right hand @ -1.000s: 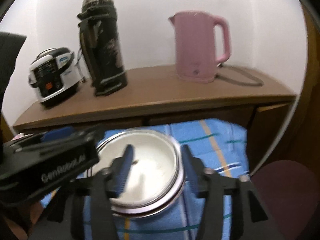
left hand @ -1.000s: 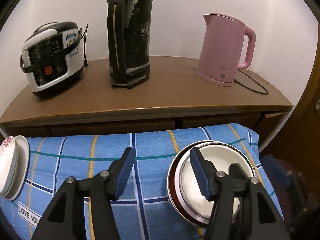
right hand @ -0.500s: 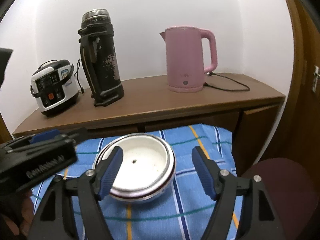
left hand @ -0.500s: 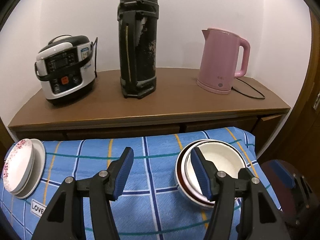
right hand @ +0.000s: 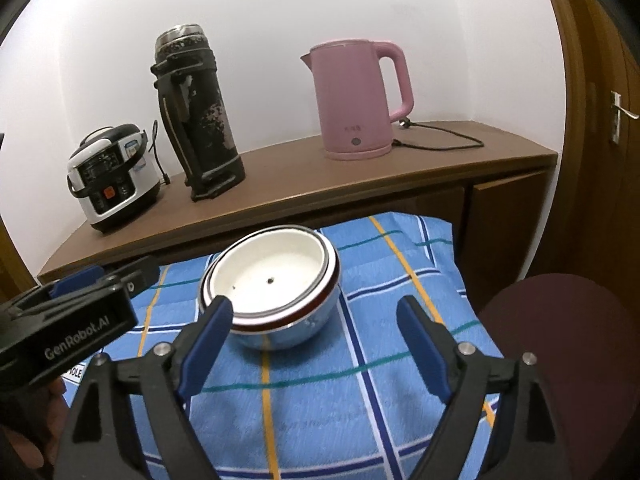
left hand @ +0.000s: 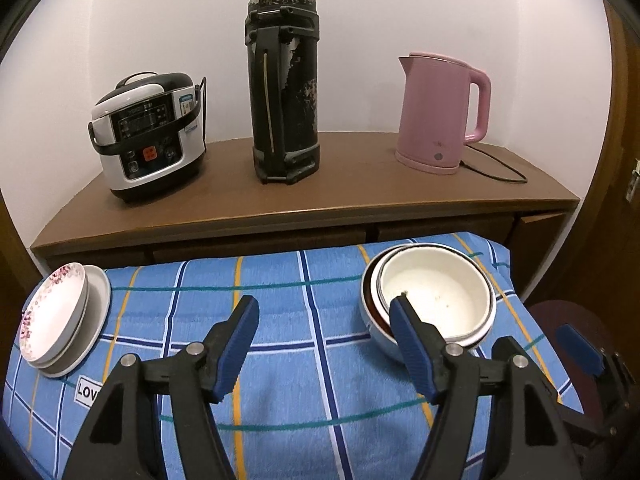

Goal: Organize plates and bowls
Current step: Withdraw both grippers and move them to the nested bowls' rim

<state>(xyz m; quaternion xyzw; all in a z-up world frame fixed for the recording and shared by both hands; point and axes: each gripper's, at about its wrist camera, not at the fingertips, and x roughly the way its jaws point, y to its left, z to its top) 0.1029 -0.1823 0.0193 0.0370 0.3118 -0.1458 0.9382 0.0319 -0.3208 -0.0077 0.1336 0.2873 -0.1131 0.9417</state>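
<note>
1. Covering the low surface in front, a blue checked cloth [left hand: 304,360] with yellow, green and dark blue lines fills the lower half of both views; a small label with letters sits near its left edge.
2. Behind the cloth runs a brown wooden counter [left hand: 360,196] against a white wall.
3. On the counter stand, from left to right, a white and black rice cooker [left hand: 148,136], a tall black flask [left hand: 284,80] with worn paint, and a pink kettle [left hand: 440,112] whose cord trails to the right.
4. A stack of bowls [right hand: 272,284] rests on the right part of the cloth: a white bowl nested inside a red-rimmed one, with a few dark specks in the bottom.
5. A stack of plates [left hand: 60,316] lies at the cloth's far left edge, the top one edged with a pink flower pattern.
6. The left gripper [left hand: 324,312] hangs above bare cloth, its jaws wide and opening, nothing between them; its right finger overlaps the bowls' near rim in the view.
7. The right gripper [right hand: 314,312] hangs just in front of the bowls, its jaws wide and opening, gripping nothing.
</note>
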